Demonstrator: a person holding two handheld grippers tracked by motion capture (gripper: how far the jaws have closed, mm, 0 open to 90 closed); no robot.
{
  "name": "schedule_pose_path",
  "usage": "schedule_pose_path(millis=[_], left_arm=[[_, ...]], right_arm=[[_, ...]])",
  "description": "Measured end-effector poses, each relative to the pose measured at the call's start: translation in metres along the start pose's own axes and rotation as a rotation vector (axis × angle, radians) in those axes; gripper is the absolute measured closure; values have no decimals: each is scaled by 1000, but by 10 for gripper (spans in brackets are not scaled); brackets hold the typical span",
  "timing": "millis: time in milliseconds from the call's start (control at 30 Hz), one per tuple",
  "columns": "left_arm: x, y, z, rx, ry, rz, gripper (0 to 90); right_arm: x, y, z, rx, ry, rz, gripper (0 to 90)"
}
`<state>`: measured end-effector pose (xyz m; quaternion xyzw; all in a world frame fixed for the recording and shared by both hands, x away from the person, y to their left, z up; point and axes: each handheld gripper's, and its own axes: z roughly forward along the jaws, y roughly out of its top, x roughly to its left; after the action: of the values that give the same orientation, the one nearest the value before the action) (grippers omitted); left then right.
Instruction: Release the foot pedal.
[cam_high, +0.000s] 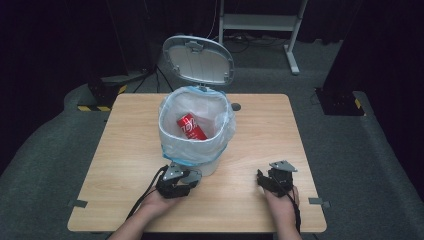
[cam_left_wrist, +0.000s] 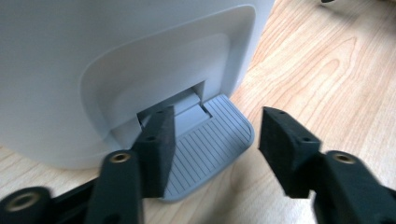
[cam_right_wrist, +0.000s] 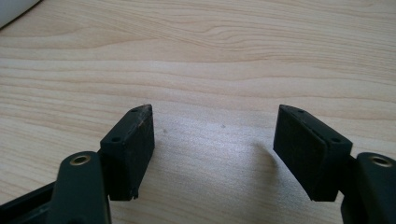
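Ribbed grey pedal (cam_left_wrist: 212, 149) — between the open left gripper (cam_left_wrist: 215, 140) jaws — right gripper (cam_right_wrist: 215, 149) open, empty.

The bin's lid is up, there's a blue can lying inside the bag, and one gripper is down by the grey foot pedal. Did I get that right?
Nearly. The can is red, not blue; the high view shows it lying inside the bag. The rest holds: the bin's lid stands up, and in the left gripper view the left gripper sits open by the grey foot pedal.

A metal stand (cam_high: 260, 22) on grey carpet (cam_high: 350, 165) — dark curtains behind.
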<state>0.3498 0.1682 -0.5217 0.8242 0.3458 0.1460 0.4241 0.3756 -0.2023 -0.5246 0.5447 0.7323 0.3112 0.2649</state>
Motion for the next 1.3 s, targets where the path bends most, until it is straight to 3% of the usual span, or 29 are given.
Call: schedule_pose_path(millis=[67, 133, 300, 567, 800, 867, 933, 1033, 1100, 1300], left_arm=[[1, -1, -7, -40, -9, -37, 424], [0, -2, -18, -91, 6, -43, 422], [7, -9, -39, -105, 34, -51, 405], [56, -39, -70, -63, 145, -140, 376], [97, -66, -88, 81, 280, -139, 334], [109, -69, -93, 91, 281, -183, 321], [116, -71, -95, 108, 311, -198, 308], [123, -73, -98, 91, 285, -237, 275], [122, -73, -97, 94, 274, -227, 218], [119, -73, -96, 100, 290, -204, 208]], right_arm=[[2, 0, 1, 5, -3, -11, 293], [3, 1, 2, 13, -2, -17, 293], [1, 0, 2, 14, 1, 2, 290], [2, 1, 3, 22, 0, 2, 285], [2, 2, 4, 26, 4, 14, 277], [2, 2, 4, 26, 2, 16, 270], [2, 2, 4, 28, -3, 17, 258], [2, 2, 5, 35, -12, 36, 221], [1, 2, 5, 38, -15, 41, 215], [1, 2, 5, 40, -11, 51, 218]])
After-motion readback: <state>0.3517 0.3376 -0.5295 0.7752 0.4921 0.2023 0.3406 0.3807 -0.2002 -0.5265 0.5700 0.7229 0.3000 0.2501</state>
